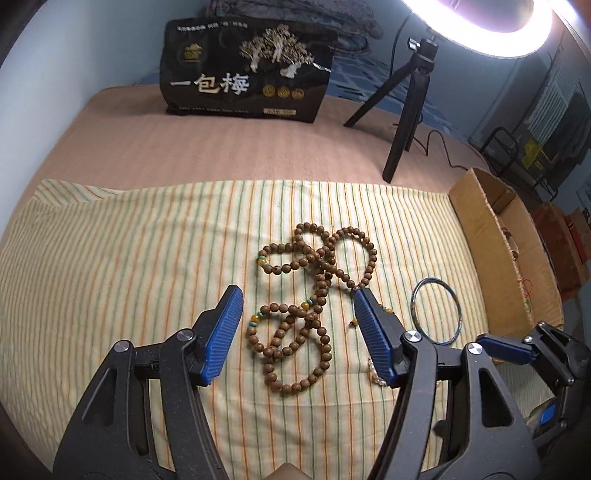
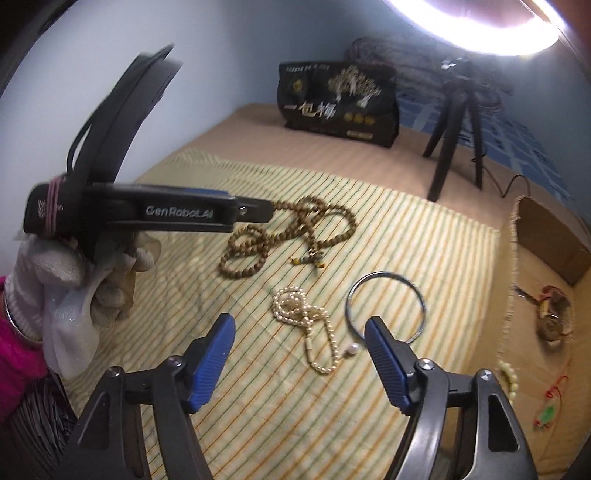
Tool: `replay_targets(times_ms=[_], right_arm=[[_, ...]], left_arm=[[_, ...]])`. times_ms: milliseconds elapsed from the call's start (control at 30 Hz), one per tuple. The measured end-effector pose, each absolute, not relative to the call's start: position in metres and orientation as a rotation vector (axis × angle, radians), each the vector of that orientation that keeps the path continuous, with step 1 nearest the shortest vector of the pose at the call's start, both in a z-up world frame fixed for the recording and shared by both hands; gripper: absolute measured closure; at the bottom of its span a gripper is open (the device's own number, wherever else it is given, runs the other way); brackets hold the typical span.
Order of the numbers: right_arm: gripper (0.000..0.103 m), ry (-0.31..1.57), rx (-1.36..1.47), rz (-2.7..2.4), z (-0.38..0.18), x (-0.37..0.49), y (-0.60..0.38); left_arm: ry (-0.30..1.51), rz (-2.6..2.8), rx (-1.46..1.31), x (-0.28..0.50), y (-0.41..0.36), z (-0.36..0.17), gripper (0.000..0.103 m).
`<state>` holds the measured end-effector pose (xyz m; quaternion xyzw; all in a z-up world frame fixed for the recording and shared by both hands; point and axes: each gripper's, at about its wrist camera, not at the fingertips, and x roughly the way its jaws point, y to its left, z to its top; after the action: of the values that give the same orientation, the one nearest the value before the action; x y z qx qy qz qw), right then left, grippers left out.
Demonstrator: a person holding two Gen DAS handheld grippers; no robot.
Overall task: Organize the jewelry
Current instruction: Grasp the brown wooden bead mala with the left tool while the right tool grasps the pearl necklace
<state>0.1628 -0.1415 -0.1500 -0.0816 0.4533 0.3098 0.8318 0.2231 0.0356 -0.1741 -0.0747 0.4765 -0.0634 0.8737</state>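
Observation:
A long string of brown wooden beads (image 1: 314, 280) lies tangled on the striped cloth (image 1: 129, 258). My left gripper (image 1: 297, 295) is open above it, jaws either side of the lower loops. A thin dark bangle (image 1: 437, 311) lies to the right. My right gripper (image 2: 299, 325) is open and empty above a pearl necklace (image 2: 306, 321), with the bangle (image 2: 386, 306) just past its right finger. The wooden beads (image 2: 291, 229) lie further off, under the left gripper (image 2: 255, 212). The right gripper's fingers (image 1: 506, 349) show at the edge of the left wrist view.
A cardboard box (image 1: 491, 236) stands at the cloth's right edge, with some jewelry inside (image 2: 552, 314). A black snack bag (image 1: 247, 70) and a small black tripod (image 1: 402, 107) stand at the back. A ring light (image 2: 476, 26) glares overhead. A gloved hand (image 2: 74, 280) holds the left gripper.

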Motion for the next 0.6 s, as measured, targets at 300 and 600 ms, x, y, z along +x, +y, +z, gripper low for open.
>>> replay_targets(times_ms=[300,600], right_arm=[[0.040,0.993,-0.213,0.658,-0.169,0.175,-0.125],[0.042,0.993,-0.241,0.656,-0.182,0.183,-0.118]], left_arm=[[1.034,-0.145,-0.118,0.238,0.023,-0.193,0.044],[1.055,-0.159,-0.114,0.249,0.013,-0.203,0.047]])
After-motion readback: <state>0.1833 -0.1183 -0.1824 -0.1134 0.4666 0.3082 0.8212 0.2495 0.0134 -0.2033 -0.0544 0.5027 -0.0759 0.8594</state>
